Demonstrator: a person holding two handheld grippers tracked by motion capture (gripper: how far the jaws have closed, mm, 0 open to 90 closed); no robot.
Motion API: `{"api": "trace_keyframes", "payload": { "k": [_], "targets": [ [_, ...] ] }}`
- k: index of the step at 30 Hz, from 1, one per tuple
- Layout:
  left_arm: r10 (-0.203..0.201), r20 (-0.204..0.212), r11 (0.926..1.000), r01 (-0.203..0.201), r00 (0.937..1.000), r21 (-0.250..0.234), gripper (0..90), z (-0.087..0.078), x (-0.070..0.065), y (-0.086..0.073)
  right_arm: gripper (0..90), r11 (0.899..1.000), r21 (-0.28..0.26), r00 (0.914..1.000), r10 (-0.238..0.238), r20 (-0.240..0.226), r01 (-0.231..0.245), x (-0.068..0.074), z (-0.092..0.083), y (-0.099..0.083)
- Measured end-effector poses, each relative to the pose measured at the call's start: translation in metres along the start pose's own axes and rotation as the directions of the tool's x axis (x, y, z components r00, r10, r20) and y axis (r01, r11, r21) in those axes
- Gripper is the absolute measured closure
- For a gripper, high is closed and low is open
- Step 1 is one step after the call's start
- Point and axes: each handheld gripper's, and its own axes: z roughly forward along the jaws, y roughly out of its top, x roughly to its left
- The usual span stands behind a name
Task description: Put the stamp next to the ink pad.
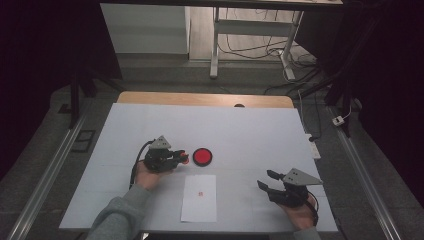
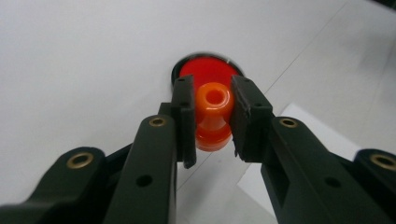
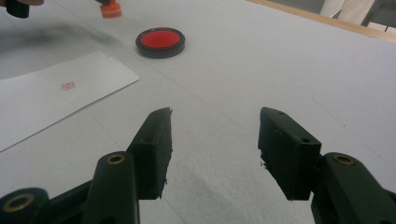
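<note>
Over on the left of the high view, a grey sleeve (image 1: 117, 215) angles up from the bottom edge and the person's left hand (image 1: 146, 173) cups the left gripper (image 1: 181, 157), which lies roughly level and points rightward across the white table (image 1: 250, 130). Its jaws are clamped on an orange stamp (image 1: 183, 158), and the left gripper view makes that plain: both black pads press the stamp's narrow waist, the round hollow-topped knob facing the camera, the wider base hanging just below the pads. Straight beyond the stamp sits the red ink pad (image 1: 202, 156) in its black round case, close to the jaw tips; whether the stamp touches it, you can't tell from here. Moving toward the middle, a white sheet of paper (image 1: 199, 198) lies flat on the table nearer the person, with a small red stamp mark (image 1: 200, 193) printed on it. Now to the right side: the right hand (image 1: 300, 212) comes in from the bottom edge holding the right gripper (image 1: 264, 180) low over the table, aimed up and to the left. Its jaws stand apart with nothing between them, bare tabletop showing through the gap in the right gripper view, well away from the paper and the ink pad.
</note>
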Motion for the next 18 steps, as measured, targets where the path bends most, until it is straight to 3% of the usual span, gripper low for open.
{"api": "trace_keyframes", "payload": {
  "k": [4, 11, 18],
  "targets": [
    [0.013, -0.019, 0.9993, -0.013, 0.9997, 0.035, 71.8, 0.005, 0.001, -0.003, 43.8, 1.000, -0.002, 1.0000, 0.002, 0.004, -0.002, -0.001, -0.002, -0.001],
    [0.003, -0.035, 0.9972, -0.001, 0.9994, 0.075, 71.5, 0.012, 0.006, -0.010, 43.8, 1.000, 0.003, 0.9999, 0.010, 0.000, -0.010, -0.003, 0.001, -0.002],
    [0.019, -0.048, 0.9958, -0.015, 0.9986, 0.090, 70.5, 0.014, 0.004, -0.011, 43.8, 1.000, 0.000, 1.0000, 0.006, -0.005, -0.006, -0.002, 0.000, -0.002]
  ]
}}
